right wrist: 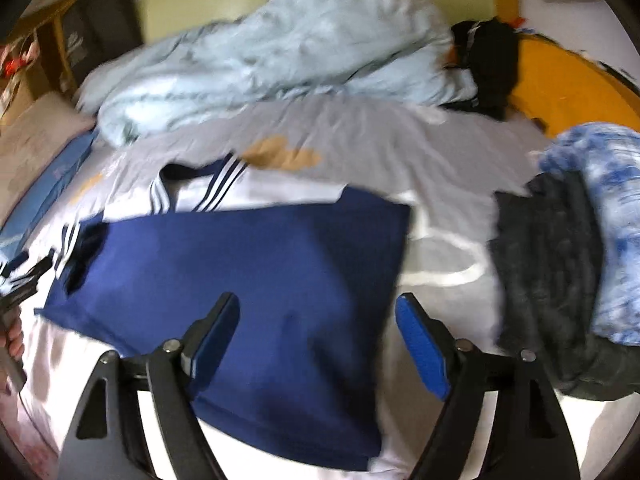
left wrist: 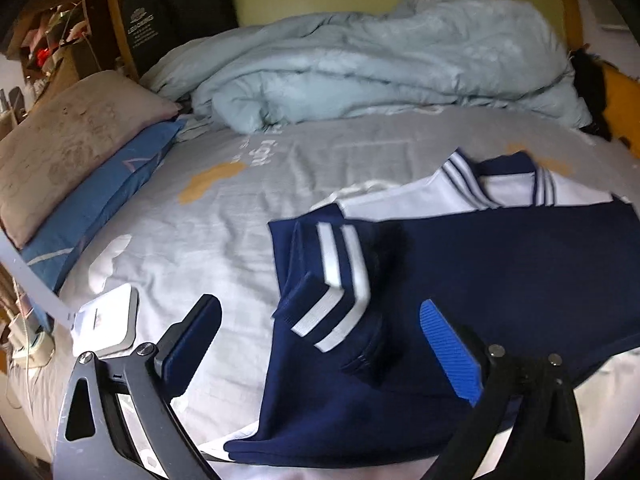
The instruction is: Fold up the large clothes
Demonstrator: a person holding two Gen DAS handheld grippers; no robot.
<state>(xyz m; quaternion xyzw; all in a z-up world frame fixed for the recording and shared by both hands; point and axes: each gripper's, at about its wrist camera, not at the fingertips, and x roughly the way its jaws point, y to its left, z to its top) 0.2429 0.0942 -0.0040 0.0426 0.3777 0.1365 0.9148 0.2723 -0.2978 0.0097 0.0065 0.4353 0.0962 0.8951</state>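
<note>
Navy-and-white striped-cuff knit garment (left wrist: 500, 280) lies half-folded on grey bed sheet (left wrist: 208, 240), long axis left-right. Left gripper (left wrist: 320, 336) fingers wide apart, empty, straddling folded sleeve cuff (left wrist: 340, 276). Right gripper (right wrist: 316, 332) fingers spread, empty, above navy panel's right edge.

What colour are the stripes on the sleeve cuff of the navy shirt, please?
White: two white stripes on the navy sleeve cuff of the shirt, clearest in the left wrist view.
</note>
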